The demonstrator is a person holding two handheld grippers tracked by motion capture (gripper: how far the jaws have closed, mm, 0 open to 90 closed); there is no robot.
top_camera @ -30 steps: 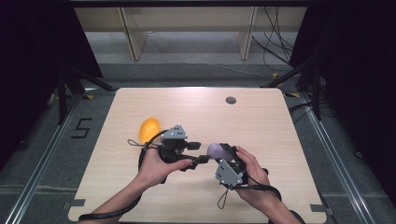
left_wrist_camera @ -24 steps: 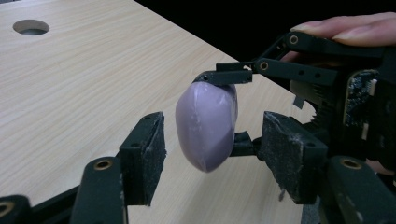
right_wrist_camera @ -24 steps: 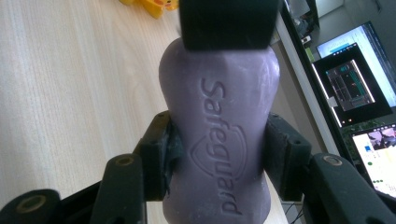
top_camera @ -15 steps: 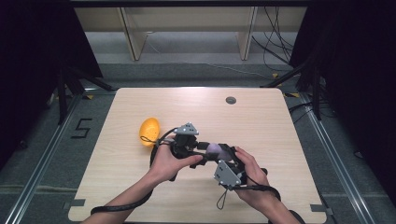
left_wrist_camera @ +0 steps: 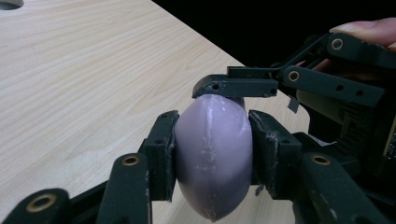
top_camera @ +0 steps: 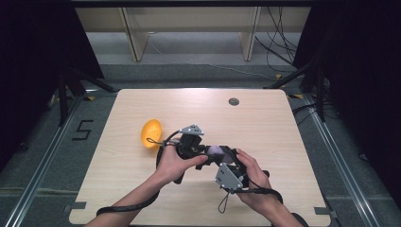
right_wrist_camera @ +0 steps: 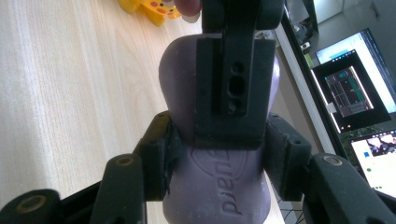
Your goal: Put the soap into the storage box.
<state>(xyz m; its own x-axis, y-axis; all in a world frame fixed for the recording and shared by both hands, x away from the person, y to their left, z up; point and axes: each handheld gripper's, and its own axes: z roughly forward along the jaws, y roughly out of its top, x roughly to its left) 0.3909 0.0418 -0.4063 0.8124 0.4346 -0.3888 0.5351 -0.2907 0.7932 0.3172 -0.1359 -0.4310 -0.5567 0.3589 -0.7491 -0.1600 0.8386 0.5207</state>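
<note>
High view first: both hands meet just below the middle of the table (top_camera: 283,118), and a purple bar of soap (top_camera: 218,151) sits between the two grippers, held up off the wood. The left gripper (top_camera: 201,152) comes in from 9 o'clock of the soap, with the left hand (top_camera: 174,163) wrapped around its body and a grey plate on top. The right gripper (top_camera: 227,161) comes up from about 5 o'clock, in the right hand (top_camera: 253,182).

Left gripper view is pretty clear: its two black jaws are clamped on the narrow sides of the soap (left_wrist_camera: 212,151), one pad on each side, touching. One jaw of the other gripper (left_wrist_camera: 243,86) lies across the top of the bar at 12 o'clock.

Right gripper view shows the same deal from the other end: its jaws pinch the soap (right_wrist_camera: 217,186) at the lower part, where you can read raised lettering, and a jaw of the left gripper (right_wrist_camera: 233,79) lies flat against the face of the bar above. So both grippers have the soap at once.

Off at 10 o'clock from the hands there's a yellow toy (top_camera: 152,134) lying on the table, well apart from the soap. A small dark round hole (top_camera: 233,101) sits near the far edge.
</note>
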